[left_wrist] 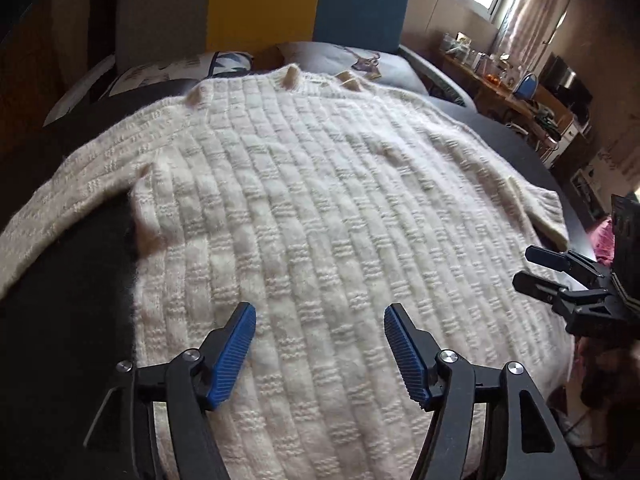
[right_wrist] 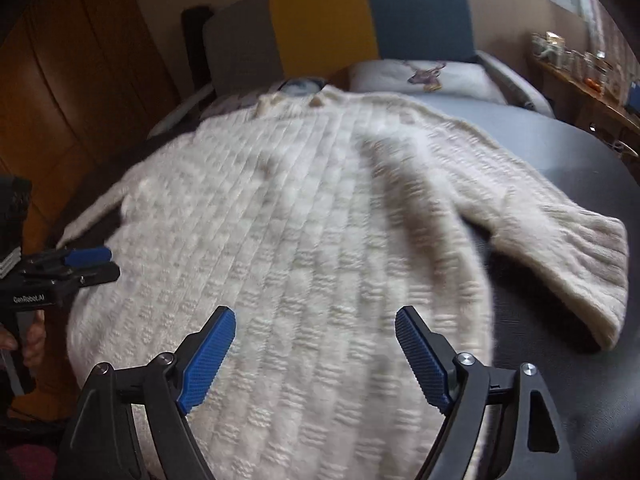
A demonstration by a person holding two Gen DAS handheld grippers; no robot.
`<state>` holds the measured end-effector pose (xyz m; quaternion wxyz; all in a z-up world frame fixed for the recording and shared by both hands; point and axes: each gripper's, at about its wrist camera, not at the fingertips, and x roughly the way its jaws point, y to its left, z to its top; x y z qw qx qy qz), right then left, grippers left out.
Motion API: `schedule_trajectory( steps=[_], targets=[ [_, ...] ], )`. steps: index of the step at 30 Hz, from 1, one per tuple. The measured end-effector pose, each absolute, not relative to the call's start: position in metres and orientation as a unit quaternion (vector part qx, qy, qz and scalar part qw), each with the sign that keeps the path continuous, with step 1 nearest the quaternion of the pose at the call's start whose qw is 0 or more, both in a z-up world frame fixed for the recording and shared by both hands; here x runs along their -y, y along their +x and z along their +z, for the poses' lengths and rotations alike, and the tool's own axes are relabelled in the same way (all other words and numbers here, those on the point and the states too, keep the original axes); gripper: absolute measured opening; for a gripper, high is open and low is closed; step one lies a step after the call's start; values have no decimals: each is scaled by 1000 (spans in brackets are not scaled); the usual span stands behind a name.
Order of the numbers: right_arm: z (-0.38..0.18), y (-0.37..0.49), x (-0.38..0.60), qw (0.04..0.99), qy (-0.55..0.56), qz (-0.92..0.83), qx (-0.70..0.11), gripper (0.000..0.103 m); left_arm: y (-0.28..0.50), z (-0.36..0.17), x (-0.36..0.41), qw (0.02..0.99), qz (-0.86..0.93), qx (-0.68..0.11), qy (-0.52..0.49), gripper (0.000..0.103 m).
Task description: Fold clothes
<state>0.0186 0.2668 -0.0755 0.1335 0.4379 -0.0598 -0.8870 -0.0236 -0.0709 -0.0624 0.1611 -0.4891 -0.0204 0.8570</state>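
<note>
In the left wrist view, the sweater (left_wrist: 304,200) fills the middle of the frame, spread flat on the bed (left_wrist: 520,136), collar toward the top, one sleeve running off to the lower left and the other ending at the right edge of the knit. The left tool (left_wrist: 320,344) sits at the bottom centre above the hem region, its blue pads (left_wrist: 236,354) spread wide with nothing between them. The right tool (left_wrist: 536,268) enters from the right edge, just beside the sweater's side; from here it looks partly spread and empty. No fold shows, so by my reading the task is at its start: the sleeves and body are all left to fold. Pillows (left_wrist: 360,60) lie at the top beyond the collar, under a headboard (left_wrist: 304,4), and a cluttered desk (left_wrist: 516,92) stands at the upper right, well apart. In the right wrist view, somewhat blurred, the sweater (right_wrist: 280,220) again lies open, its sleeve (right_wrist: 560,248) stretched out to the right over the bare bed (right_wrist: 560,152). The right tool (right_wrist: 316,352) at the bottom centre is wide open and holds nothing. The left tool (right_wrist: 96,264) comes in at the left edge, held by a hand (right_wrist: 28,340). A wooden wardrobe (right_wrist: 80,80) fills the upper left. Nothing lies on the sweater; the pillows near the collar could crowd a fold toward the top.
</note>
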Motion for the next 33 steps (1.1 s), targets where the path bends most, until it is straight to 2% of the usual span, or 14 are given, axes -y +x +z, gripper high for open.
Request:
schedule_trajectory(
  steps=[5, 7, 8, 11, 16, 24, 28, 33],
  targets=[
    [-62, 30, -370, -17, 416, -900, 130, 83, -36, -59, 38, 202, 842, 45, -499, 68],
    [-59, 37, -403, -48, 406, -897, 168, 68, -42, -60, 19, 218, 834, 49, -504, 68],
    [-55, 37, -404, -48, 398, -905, 146, 66, -45, -60, 7, 227, 831, 46, -505, 68],
    [-43, 33, -406, -47, 374, -923, 82, 66, -50, -60, -30, 254, 824, 30, -506, 68],
    [-53, -20, -369, -5, 404, -914, 42, 66, -56, -65, -75, 275, 813, 2, -513, 68],
    [-109, -91, -359, -42, 491, -869, 44, 66, -60, -94, -83, 275, 795, -5, -541, 68],
    [-112, -84, -361, -32, 473, -879, 47, 72, -58, -95, -81, 285, 794, 3, -537, 74],
    [-111, -85, -359, -38, 476, -878, 28, 73, -55, -94, -82, 287, 794, 7, -536, 78]
  ],
)
